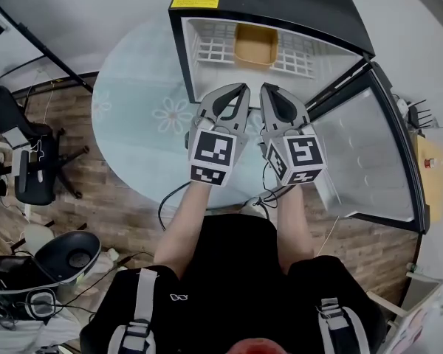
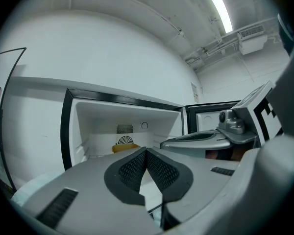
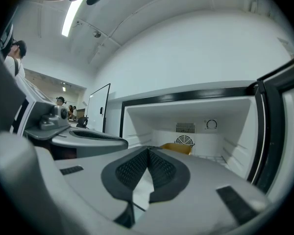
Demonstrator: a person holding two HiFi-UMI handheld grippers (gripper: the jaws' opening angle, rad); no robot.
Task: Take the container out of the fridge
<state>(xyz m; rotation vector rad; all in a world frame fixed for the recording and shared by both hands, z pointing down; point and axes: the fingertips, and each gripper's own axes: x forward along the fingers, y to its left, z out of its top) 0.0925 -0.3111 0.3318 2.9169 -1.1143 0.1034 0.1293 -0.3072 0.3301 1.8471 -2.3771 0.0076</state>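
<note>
Head view: left gripper (image 1: 242,88) and right gripper (image 1: 266,88) both clenched, empty, before the fridge (image 1: 280,2) — spread jaws first, then reach level for the container (image 1: 255,44)

bright, even indoor light in all views. a ceiling light strip (image 2: 219,6) glares white at the top right of the left gripper view, and a second light strip (image 3: 71,14) at the upper left of the right gripper view. the fridge interior (image 1: 207,39) looks pale, with soft shadows. straight lines bend toward every edge, and both gripper views have dark rounded corners. the left gripper (image 2: 146,151) and right gripper (image 3: 148,151) blur near the bottom edge.
</note>
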